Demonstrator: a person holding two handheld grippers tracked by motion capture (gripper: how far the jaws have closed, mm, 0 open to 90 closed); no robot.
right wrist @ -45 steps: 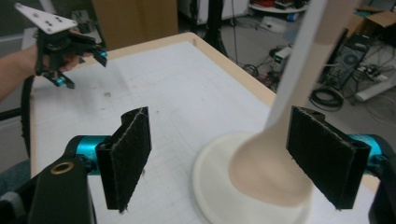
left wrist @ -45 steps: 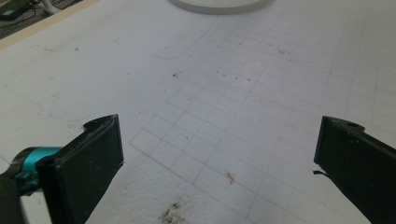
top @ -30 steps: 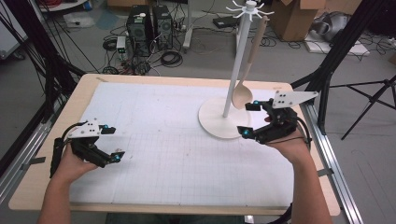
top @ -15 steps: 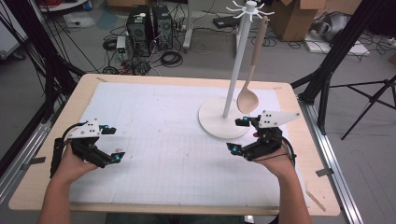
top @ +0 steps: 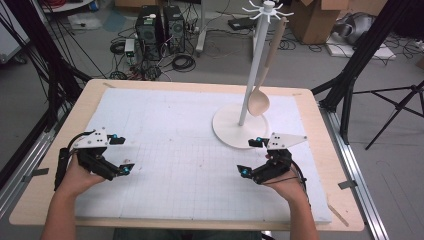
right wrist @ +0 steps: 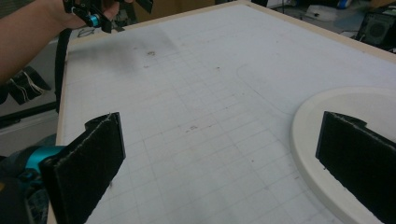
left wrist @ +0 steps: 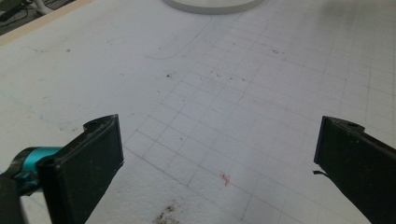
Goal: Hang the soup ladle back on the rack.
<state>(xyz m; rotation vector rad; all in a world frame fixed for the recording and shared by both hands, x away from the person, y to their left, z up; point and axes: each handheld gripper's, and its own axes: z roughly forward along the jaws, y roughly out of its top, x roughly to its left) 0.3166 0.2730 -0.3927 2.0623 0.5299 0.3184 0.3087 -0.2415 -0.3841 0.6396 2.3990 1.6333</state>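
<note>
Spoon [top: 260, 102] hangs from the white stand [top: 240, 131] at the mat's far right, light, stiff wood (best pinched on its slim handle). My right claw [top: 251, 159], just opened, and left claw [top: 120, 156] gape empty.

A light wooden table [top: 320, 150] sits in the middle of a workshop, its top covered by a white gridded mat [top: 190, 145] marked with faint smudges. Beyond the far edge of the table, a grey concrete floor [top: 210, 60] is strewn with tangled black cables [top: 182, 62]. 2 dark computer towers [top: 157, 25] stand on the floor behind the table, slightly to the left. Cardboard boxes [top: 312, 20] rest farther back to the right of the table. Black metal frame struts [top: 367, 50] rise on both sides of the table, and a black tripod [top: 400, 105] stands to its right. Even, soft light falls across the table
</note>
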